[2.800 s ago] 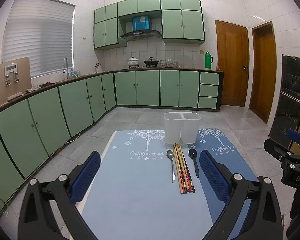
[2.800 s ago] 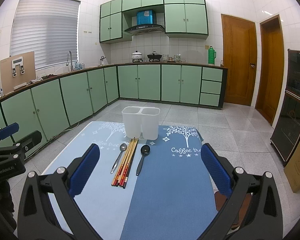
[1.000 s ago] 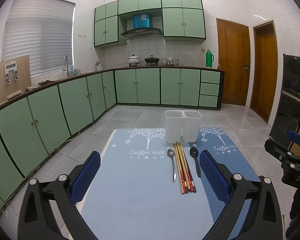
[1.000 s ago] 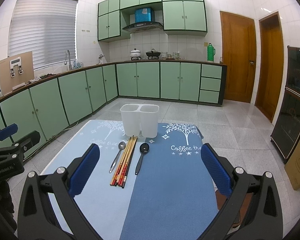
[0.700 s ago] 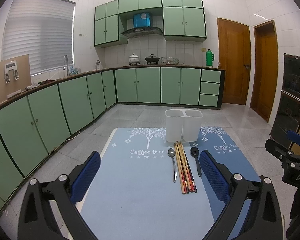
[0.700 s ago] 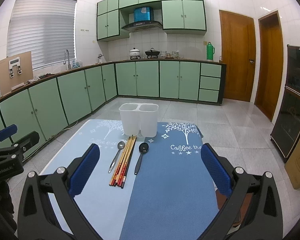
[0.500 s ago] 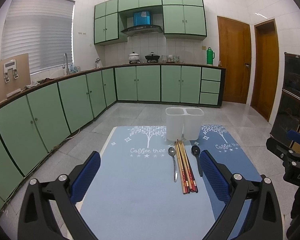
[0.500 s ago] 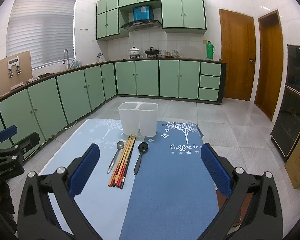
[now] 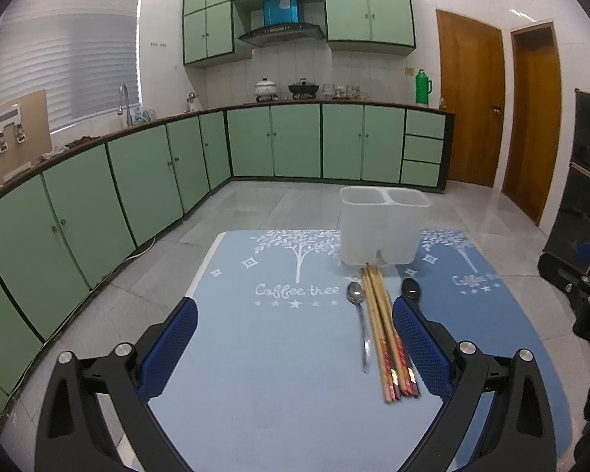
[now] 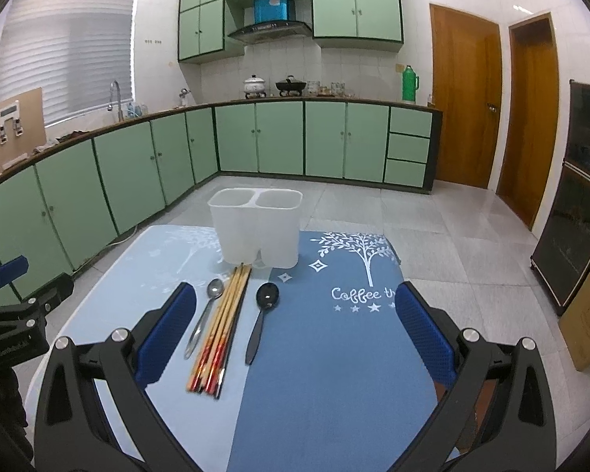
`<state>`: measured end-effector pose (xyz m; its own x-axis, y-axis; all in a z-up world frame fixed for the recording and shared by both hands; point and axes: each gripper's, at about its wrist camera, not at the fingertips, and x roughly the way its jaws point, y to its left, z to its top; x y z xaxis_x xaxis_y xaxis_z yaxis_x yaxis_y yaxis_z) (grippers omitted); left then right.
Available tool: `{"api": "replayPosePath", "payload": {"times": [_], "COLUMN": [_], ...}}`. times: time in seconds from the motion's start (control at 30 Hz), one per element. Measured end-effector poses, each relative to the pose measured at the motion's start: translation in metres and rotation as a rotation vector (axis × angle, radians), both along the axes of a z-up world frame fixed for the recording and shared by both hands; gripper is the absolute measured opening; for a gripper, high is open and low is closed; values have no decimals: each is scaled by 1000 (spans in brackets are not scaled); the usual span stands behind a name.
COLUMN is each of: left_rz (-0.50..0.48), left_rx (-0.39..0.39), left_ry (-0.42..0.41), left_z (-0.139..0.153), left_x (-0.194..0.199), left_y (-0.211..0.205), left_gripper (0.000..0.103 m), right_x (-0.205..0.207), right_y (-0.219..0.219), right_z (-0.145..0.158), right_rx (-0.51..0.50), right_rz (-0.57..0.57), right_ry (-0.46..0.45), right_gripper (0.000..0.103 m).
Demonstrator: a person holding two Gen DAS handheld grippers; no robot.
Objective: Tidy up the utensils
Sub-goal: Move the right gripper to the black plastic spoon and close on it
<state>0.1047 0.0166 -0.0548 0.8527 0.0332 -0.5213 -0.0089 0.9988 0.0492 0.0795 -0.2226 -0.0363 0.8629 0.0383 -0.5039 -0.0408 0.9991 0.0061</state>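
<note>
- White 2-compartment holder [image 10: 257, 228] at 12 o'clock on the blue mat [image 10: 334, 354], nothing in it yet.
- Chopsticks [image 10: 220, 326] at 11 o'clock, between metal spoon [image 10: 204, 318] and black spoon [image 10: 261, 318].
- Left gripper [image 9: 295, 348], right gripper [image 10: 295, 332]: spread wide, holding nothing.
- Best to pinch 1 handle, low and square.

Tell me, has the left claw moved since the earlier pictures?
Yes. The left claw has come forward and to the right: the white holder looks larger, and the chopsticks lie nearer its right finger.

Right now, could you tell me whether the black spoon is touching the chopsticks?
Apart: the right wrist view shows a strip of bare mat between the black spoon and the chopsticks.
</note>
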Motion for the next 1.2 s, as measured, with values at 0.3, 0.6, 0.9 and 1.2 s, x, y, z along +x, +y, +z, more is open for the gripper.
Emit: {"api": "replayPosePath", "payload": {"times": [0.3,0.6,0.9,1.2], "left_rz": [-3,1,4,27], "left_rx": [20,15,10,13], "left_ry": [74,143,186,209], "left_z": [-47,-89,-110,-116], "left_x": [81,133,155,161], "left_y": [-2,-5,0,10], "left_gripper": [97,97,97,97], "right_x": [87,148,182,204], "right_y": [9,23,34,38], "right_z": [-54,-109,-141,-159], "right_rx": [-19,-37,-39,-5], "right_rz": [-41,-41,-45,-54], "right_ry": [109,240,344,416], "right_gripper": [98,98,92,78]}}
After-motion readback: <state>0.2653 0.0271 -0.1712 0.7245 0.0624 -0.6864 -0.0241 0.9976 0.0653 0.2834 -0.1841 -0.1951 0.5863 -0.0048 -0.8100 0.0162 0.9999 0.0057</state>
